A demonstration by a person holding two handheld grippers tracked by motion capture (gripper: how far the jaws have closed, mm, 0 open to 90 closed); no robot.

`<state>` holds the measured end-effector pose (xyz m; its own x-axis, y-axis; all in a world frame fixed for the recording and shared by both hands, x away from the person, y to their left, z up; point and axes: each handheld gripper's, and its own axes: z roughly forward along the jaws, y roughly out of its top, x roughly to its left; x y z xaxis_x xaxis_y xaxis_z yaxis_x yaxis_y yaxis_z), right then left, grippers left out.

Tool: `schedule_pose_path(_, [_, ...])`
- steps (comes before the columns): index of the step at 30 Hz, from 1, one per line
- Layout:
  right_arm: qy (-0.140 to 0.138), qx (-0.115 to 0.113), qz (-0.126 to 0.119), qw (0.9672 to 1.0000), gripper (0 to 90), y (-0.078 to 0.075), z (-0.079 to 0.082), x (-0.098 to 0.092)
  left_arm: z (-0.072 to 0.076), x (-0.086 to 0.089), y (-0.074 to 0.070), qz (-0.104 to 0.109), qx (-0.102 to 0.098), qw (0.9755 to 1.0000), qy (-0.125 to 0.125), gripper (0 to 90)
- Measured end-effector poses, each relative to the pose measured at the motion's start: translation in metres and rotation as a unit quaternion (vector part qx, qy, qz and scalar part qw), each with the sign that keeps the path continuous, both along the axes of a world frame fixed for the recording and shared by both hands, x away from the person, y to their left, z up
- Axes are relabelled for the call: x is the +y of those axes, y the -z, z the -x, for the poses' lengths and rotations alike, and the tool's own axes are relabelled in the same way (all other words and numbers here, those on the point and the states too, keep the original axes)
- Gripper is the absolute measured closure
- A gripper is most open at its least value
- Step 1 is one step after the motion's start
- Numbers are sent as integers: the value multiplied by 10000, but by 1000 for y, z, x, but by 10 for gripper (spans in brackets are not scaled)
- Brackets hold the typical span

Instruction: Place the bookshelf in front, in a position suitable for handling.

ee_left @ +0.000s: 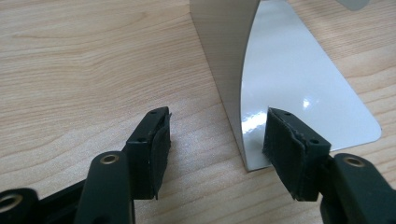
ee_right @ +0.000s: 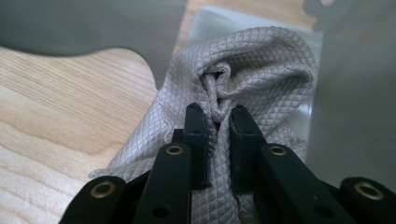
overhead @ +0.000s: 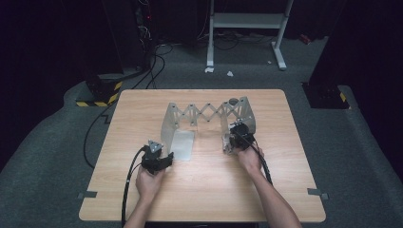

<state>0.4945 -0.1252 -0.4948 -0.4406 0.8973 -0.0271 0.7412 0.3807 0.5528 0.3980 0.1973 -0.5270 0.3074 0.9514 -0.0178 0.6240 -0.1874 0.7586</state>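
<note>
A metal folding rack (overhead: 209, 113) with a scissor lattice stands on the wooden table (overhead: 204, 190). My left gripper (overhead: 167, 156) (ee_left: 217, 135) is open at the rack's left end. The near edge of the upright end plate (ee_left: 224, 56) stands between its jaws, and neither pad touches it. That plate's glossy white foot (ee_left: 299, 84) lies flat beyond the right jaw. My right gripper (overhead: 234, 138) (ee_right: 217, 116) is at the rack's right end plate (overhead: 247, 116), shut on a bunched fold of a grey diamond-weave cloth (ee_right: 261, 56) (overhead: 228, 144).
Bare wood stretches in front of the rack and to both sides. A black cable (overhead: 127, 183) trails from the left gripper over the table's near edge. On the floor beyond the table are a white stand (overhead: 244, 21) and dark equipment with cables (overhead: 102, 88).
</note>
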Motion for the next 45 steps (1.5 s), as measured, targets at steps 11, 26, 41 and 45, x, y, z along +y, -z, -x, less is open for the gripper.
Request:
schedule_pose_path(11, [234, -323, -25, 9992, 826, -14, -11, 7, 0, -1, 0, 2, -1, 10000, -11, 412])
schedule_pose_path(26, [-46, -159, -236, 9996, 834, 7, -4, -10, 0, -2, 0, 2, 6, 10000, -3, 413])
schedule_pose_path(41, [-307, -219, -106, 9992, 831, 0, 28, -11, 0, -3, 0, 26, -26, 10000, 52, 452])
schedule_pose_path(45, [-193, -254, -104, 9994, 829, 0, 12, -3, 1, -4, 0, 14, -31, 10000, 37, 453])
